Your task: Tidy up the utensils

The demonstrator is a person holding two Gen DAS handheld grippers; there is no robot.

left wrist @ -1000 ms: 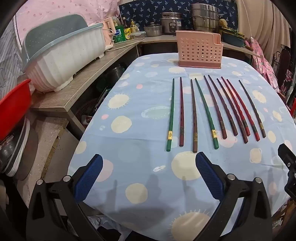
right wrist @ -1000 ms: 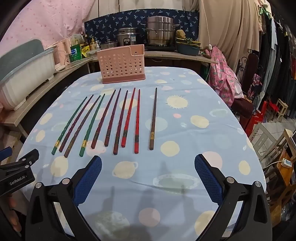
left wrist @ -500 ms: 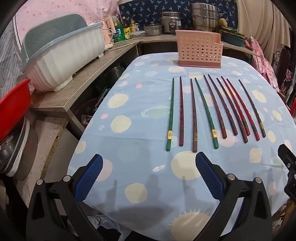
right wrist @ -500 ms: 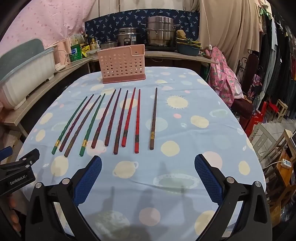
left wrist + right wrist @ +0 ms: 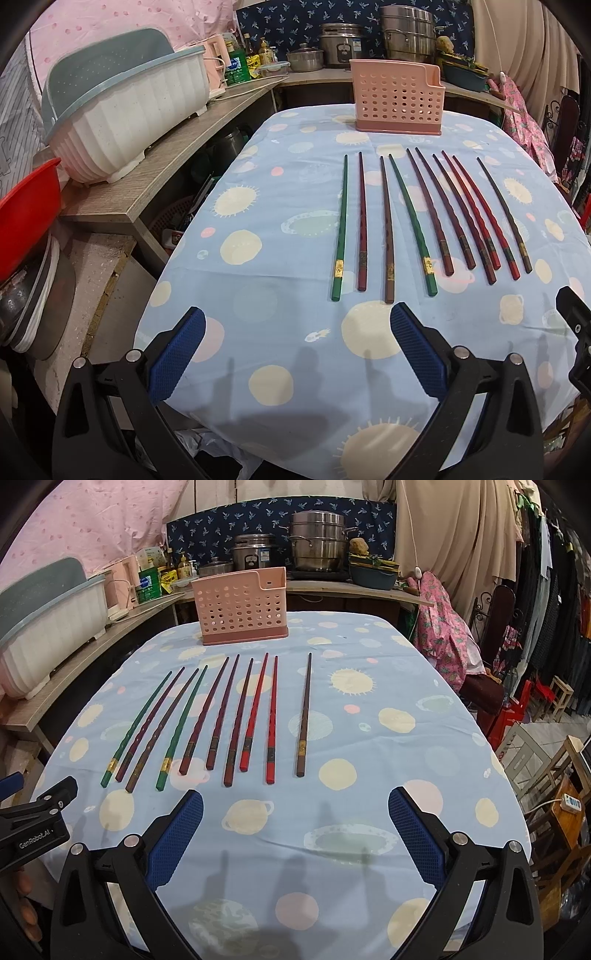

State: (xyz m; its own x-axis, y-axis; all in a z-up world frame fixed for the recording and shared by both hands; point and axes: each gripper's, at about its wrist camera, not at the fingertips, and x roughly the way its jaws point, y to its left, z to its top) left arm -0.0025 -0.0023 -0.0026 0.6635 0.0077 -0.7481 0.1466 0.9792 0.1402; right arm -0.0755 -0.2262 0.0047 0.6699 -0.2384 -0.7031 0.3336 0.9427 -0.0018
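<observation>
Several green, dark red, brown and red chopsticks (image 5: 384, 229) lie side by side on the blue patterned tablecloth (image 5: 273, 266), thick ends toward me; they also show in the right wrist view (image 5: 236, 716). One brown chopstick (image 5: 303, 716) lies apart at the right. A pink perforated holder (image 5: 397, 98) stands upright at the table's far end, also in the right wrist view (image 5: 242, 607). My left gripper (image 5: 295, 350) is open and empty, short of the chopsticks. My right gripper (image 5: 295, 830) is open and empty near the front edge.
A white and teal dish rack (image 5: 122, 107) sits on a wooden side counter (image 5: 155, 181) to the left. A red basin (image 5: 26, 218) is at far left. Pots (image 5: 319, 546) and bottles stand on the back counter. Chairs and hanging clothes (image 5: 546, 602) are to the right.
</observation>
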